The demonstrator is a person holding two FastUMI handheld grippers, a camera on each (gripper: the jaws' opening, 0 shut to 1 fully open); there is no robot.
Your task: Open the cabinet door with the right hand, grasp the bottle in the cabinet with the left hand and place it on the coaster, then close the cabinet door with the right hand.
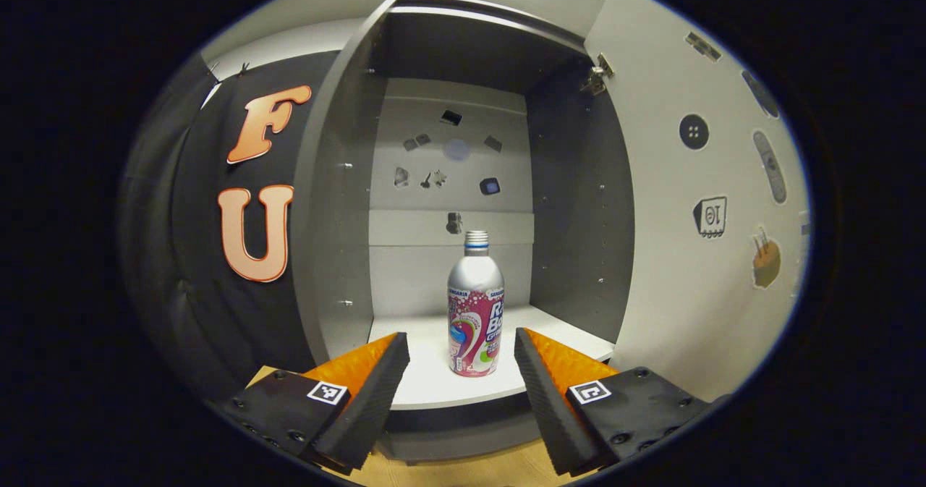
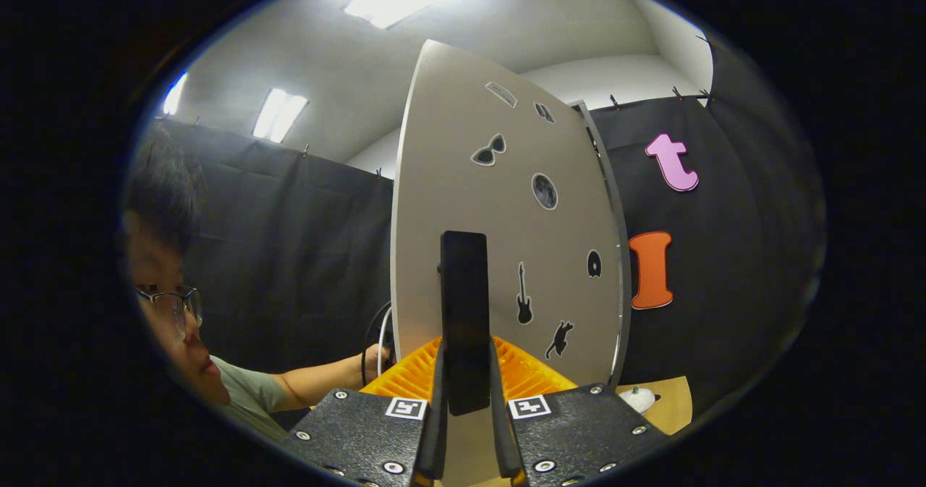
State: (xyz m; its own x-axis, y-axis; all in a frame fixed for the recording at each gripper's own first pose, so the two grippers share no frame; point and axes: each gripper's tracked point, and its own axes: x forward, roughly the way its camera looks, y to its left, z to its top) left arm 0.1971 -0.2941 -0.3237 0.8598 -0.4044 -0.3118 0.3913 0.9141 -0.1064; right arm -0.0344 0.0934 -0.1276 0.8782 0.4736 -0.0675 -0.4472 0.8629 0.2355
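One bottle stands upright on the pale shelf of the open cabinet, near the shelf's front edge. Its shoulder and threaded neck are bare silver metal with no cap on, and the lower body carries a pink, swirled wrap; small lettering runs along the wrap's top edge and larger white letters sit below it, but neither is sharp enough to make out with confidence. The left gripper is held in front of the shelf with its two fingers spread wide apart, touching nothing; the bottle shows in the gap between them, just beyond the fingertips and slightly right of centre.

The cabinet door is swung open to the right, with small stickers on its inner face; one bears a figure that looks mirrored and cannot be read reliably. In the right gripper view, the right gripper is clamped on the dark upright door handle, both fingers pressed against its sides. A guitar sticker and a sunglasses sticker sit on the door's outer face.
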